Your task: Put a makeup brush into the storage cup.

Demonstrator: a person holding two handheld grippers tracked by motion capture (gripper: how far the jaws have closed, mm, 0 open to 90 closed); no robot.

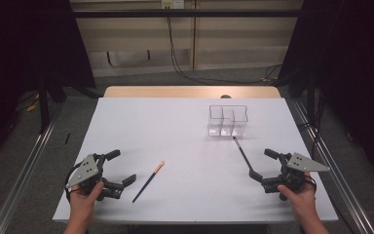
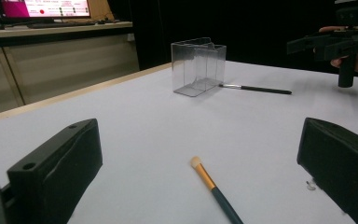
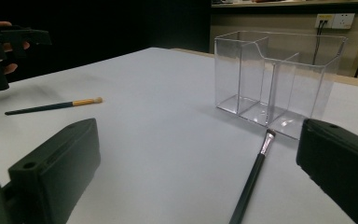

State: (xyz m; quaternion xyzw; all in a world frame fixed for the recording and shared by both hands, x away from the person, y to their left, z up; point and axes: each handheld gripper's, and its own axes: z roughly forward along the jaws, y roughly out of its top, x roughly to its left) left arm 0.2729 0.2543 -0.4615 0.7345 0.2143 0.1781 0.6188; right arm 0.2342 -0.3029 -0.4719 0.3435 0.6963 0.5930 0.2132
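A clear plastic organiser (image 1: pixel 228 120) with compartments stands on the white table (image 1: pixel 185 131), right of centre toward the back. A dark-handled brush with a gold ferrule (image 1: pixel 148 182) lies near the front left, just right of my left gripper (image 1: pixel 121 168), which is open and empty. A thin black brush (image 1: pixel 243 155) lies in front of the organiser, its bristle tip near the box. My right gripper (image 1: pixel 265 166) is open beside the handle end of that brush. In the left gripper view the gold brush (image 2: pixel 214 188) lies between the jaws. In the right gripper view the black brush (image 3: pixel 254 177) points at the organiser (image 3: pixel 275 79).
A wooden strip (image 1: pixel 192 91) runs along the table's far edge. Cables (image 1: pixel 185 68) hang from the back wall. Metal rails (image 1: pixel 19 170) flank the table on both sides. A monitor (image 2: pixel 42 8) glows on a bench in the left gripper view.
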